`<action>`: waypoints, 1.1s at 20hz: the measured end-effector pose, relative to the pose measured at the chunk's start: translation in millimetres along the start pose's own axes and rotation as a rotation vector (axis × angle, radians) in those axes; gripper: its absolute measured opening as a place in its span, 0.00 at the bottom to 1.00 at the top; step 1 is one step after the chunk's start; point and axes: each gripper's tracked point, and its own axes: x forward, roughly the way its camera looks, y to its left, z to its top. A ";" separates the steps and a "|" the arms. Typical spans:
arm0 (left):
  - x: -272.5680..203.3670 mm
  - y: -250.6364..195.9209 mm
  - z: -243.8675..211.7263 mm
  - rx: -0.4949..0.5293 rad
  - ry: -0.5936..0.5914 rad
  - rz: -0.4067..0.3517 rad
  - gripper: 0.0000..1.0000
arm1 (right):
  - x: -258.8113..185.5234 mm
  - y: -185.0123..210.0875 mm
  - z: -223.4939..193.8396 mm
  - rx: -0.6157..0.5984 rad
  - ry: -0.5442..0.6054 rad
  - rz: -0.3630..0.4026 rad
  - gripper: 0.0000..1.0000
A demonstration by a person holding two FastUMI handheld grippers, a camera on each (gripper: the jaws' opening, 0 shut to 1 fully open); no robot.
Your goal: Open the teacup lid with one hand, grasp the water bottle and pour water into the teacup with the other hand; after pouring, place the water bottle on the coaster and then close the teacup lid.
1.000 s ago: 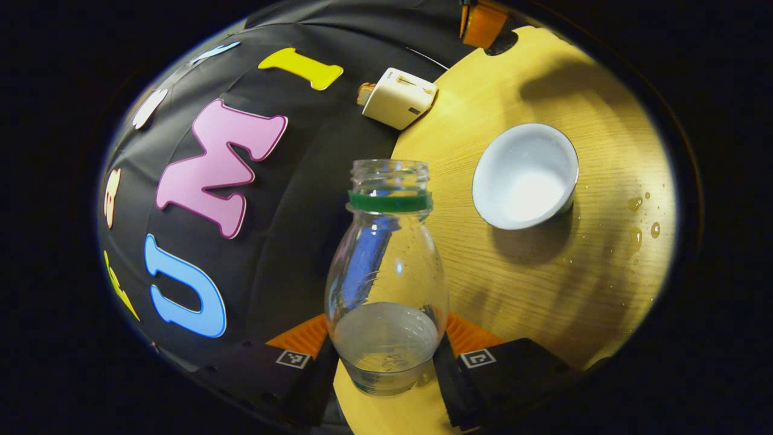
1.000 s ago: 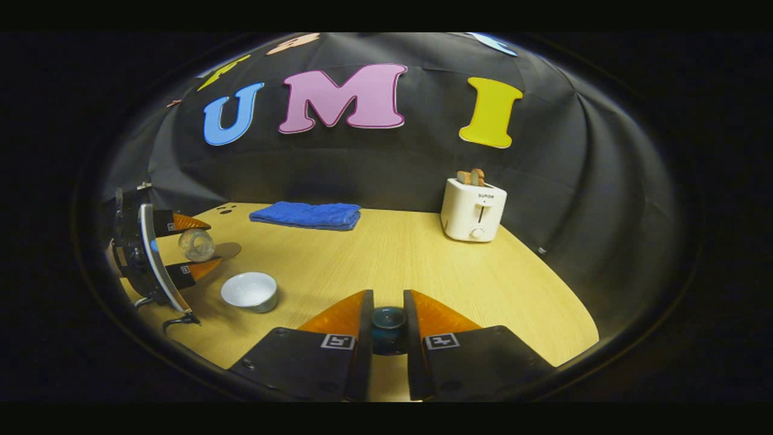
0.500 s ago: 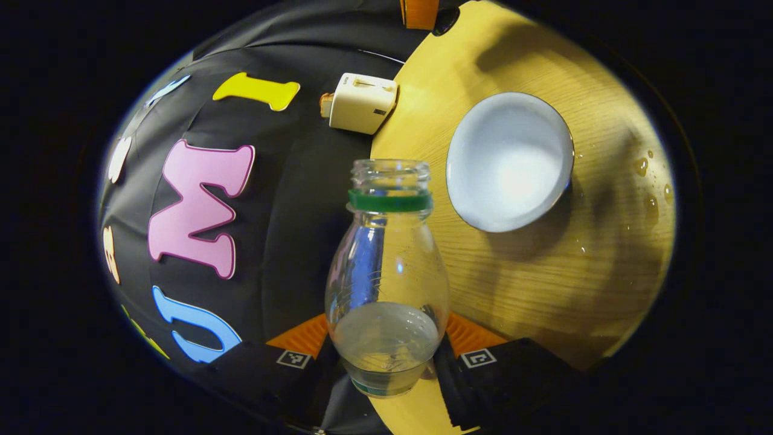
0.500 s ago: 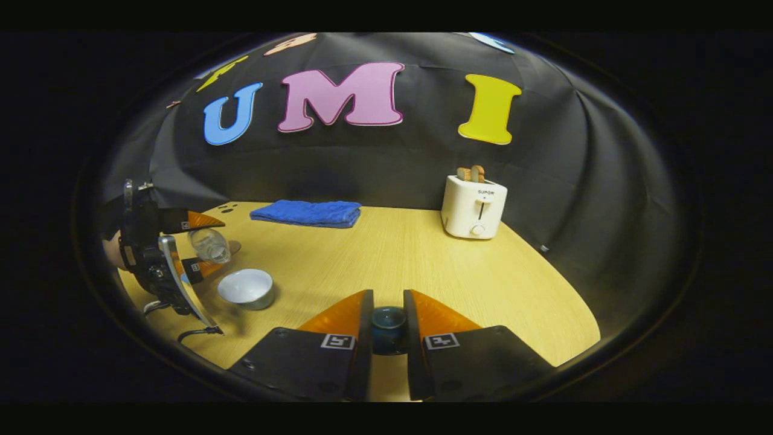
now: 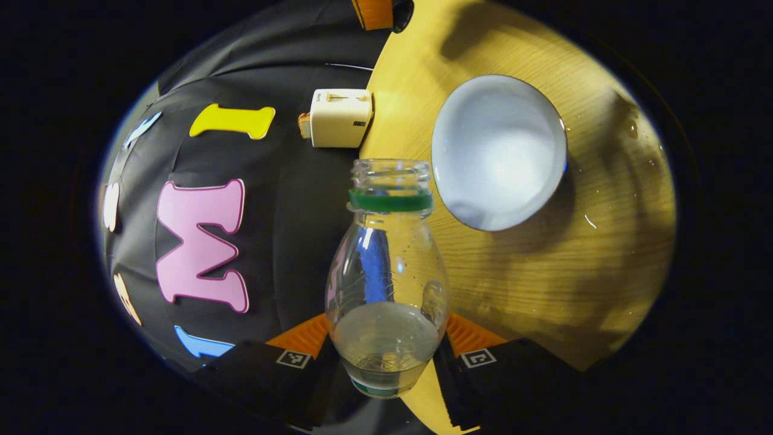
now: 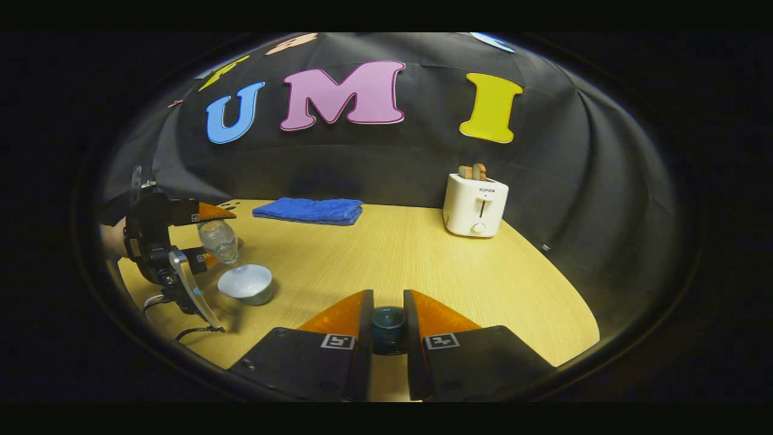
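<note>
Left gripper (image 5: pixel 386 356) rolled on its side above the table (image 6: pixel 386 260), fingers clamped on both sides of the bottle (image 5: pixel 386 284), a hand (image 6: pixel 112 238) behind it. Right gripper (image 6: pixel 388 326) level, low over the table, fingers pinched on the lid (image 6: pixel 388 323).

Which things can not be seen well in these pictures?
- Lid: right gripper view, mostly hidden between the right gripper fingers.
- Bottle base: left gripper view, covered by the left gripper fingers.
- Bread in the toaster: too small.
</note>
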 end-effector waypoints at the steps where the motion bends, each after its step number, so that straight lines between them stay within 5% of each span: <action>1: 0.7 1.3 0.1 0.021 -0.004 0.002 0.75 | -0.5 0.8 0.7 -0.001 0.001 0.002 0.31; 22: 14.8 19.6 2.0 0.297 -0.068 0.038 0.75 | -8.7 11.4 -9.2 -0.033 0.033 0.064 0.29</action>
